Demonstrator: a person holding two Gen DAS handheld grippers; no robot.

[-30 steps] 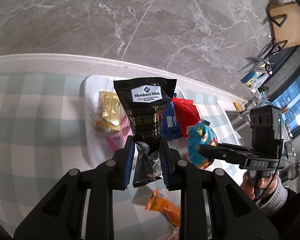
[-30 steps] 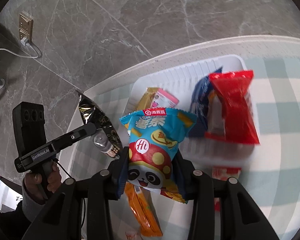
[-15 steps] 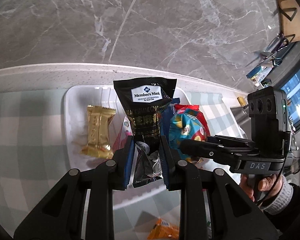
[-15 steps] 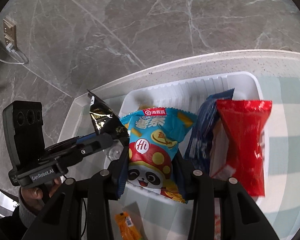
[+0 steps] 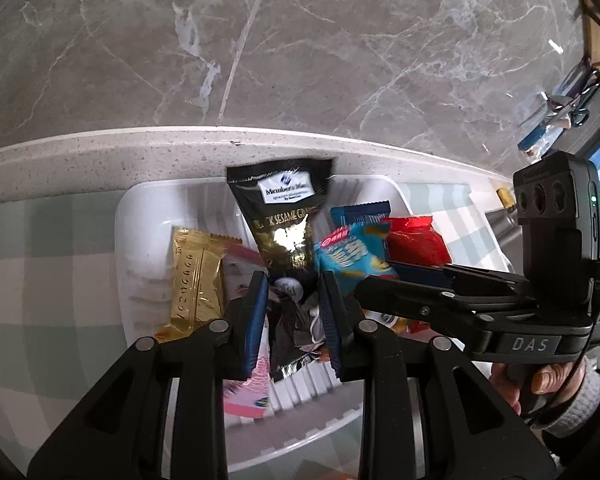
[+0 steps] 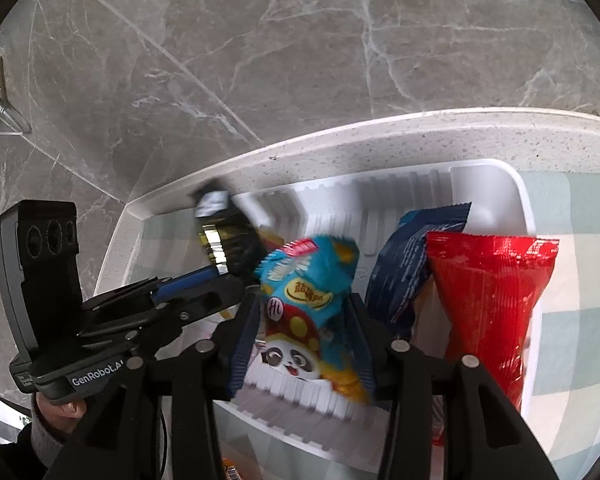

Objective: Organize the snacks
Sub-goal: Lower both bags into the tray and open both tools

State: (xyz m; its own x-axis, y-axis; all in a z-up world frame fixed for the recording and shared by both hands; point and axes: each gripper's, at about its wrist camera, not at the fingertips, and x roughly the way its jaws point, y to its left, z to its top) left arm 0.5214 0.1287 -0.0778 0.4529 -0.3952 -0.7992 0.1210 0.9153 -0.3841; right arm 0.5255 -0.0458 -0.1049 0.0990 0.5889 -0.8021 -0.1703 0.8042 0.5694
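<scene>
Black sesame packet (image 5: 282, 220) pinched between left fingers (image 5: 256, 312), panda packet (image 6: 304, 312) between opening right fingers (image 6: 360, 344), both over white tray (image 6: 516, 188).

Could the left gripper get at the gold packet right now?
Probably not yet: the left gripper is shut on the black pouch. The gold packet itself lies uncovered in the tray, just beside it.

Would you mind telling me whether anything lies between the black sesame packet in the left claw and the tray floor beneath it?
Yes. A pink packet lies on the white tray floor directly under the black sesame packet held in the left claw; a gold packet lies just to its left.
</scene>
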